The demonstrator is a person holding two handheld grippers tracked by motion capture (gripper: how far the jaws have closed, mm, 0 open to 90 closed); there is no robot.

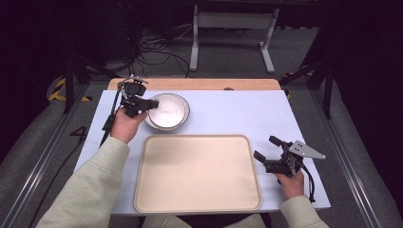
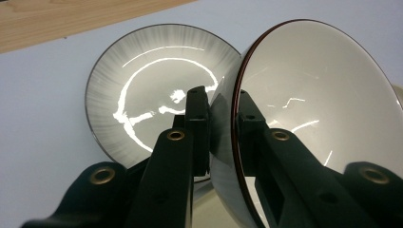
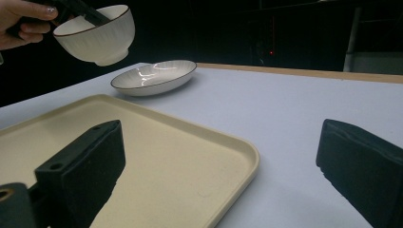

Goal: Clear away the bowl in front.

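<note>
Clamped on the rim of the bowl (image 2: pixel 304 104), one jaw inside and one outside, my left gripper (image 1: pixel 142 103) holds it lifted above the shallow dish (image 3: pixel 154 77) at the far left of the table (image 1: pixel 228 114). Right gripper (image 1: pixel 271 154) jaws stand wide and empty, near right, just beside the tray (image 1: pixel 197 173). Risk, as I judge it: a thin rim pinch may let the tilted bowl pivot or slip and strike the dish below. I cannot see the bowl's foot from above, nor how deep the jaws reach.
</note>
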